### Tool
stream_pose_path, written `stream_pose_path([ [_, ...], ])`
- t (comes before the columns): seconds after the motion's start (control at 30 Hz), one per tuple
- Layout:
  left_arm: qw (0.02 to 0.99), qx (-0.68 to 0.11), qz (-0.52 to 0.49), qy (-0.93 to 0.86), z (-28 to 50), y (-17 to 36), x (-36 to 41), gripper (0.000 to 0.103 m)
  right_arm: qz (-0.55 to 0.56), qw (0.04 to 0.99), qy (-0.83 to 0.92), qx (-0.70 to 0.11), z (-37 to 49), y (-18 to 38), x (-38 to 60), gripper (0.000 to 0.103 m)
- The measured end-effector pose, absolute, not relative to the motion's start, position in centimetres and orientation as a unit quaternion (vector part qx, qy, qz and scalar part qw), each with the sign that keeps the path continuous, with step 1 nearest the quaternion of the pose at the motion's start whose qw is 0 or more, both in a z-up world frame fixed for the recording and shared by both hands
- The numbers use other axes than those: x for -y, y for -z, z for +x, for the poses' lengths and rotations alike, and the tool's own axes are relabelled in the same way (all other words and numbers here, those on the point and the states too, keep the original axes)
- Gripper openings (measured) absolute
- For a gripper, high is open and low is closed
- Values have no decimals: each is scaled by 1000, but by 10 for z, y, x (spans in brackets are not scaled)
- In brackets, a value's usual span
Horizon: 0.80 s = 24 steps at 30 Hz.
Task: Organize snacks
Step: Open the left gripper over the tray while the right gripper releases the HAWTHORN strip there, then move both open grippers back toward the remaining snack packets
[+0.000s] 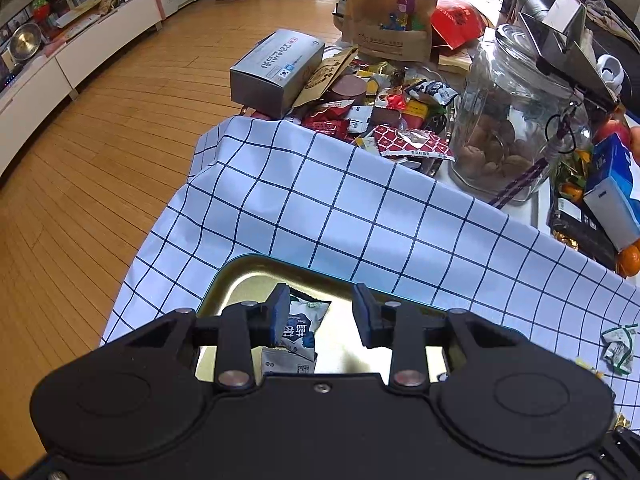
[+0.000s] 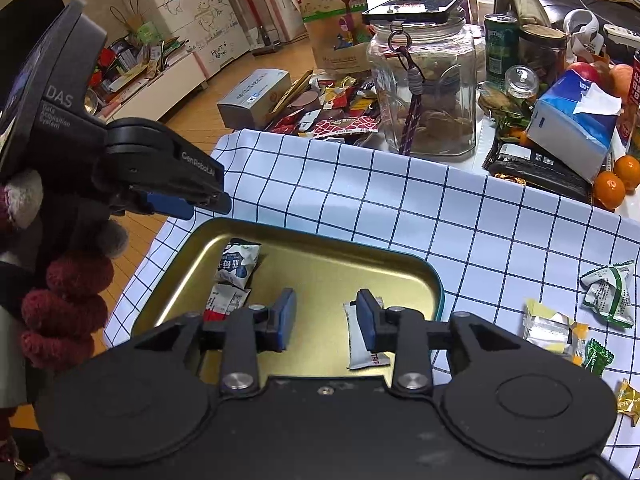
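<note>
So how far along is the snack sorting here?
Early. Three packets lie in the gold tray, including a white one beside the open right tongs. Left tongs are open, empty. Several loose candies remain on the cloth.

White cloth (image 2: pixel 440 208) with dark blue grid, gold tray (image 2: pixel 320 268), blue-padded black claw (image 2: pixel 326 320).

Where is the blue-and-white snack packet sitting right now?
In the right wrist view, the blue-and-white snack packet lies inside the gold tray, at its far left corner, just beyond a red-and-white packet and below the left claw.
</note>
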<state>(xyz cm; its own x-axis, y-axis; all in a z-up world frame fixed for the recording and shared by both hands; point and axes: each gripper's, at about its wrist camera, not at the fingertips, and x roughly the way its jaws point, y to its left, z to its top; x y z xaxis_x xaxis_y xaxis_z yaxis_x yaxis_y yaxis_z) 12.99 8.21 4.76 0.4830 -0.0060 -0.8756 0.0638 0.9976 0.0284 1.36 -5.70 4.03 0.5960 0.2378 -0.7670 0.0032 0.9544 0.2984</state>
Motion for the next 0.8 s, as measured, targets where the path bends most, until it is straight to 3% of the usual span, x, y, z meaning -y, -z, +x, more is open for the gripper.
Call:
stream_pose_path([
  [0.3,858,-513,34,23,130,-46,-72,43,134,882,-64,-447,13,-40,59,42],
  [0.63,859,-509,32,45,129,-54,-44,43,133,869,-55,-473,11,-37,68,65],
  [0.8,855,-511,51,73,123,-51,-21,43,153,858,-30,-489,7,-30,87,66],
])
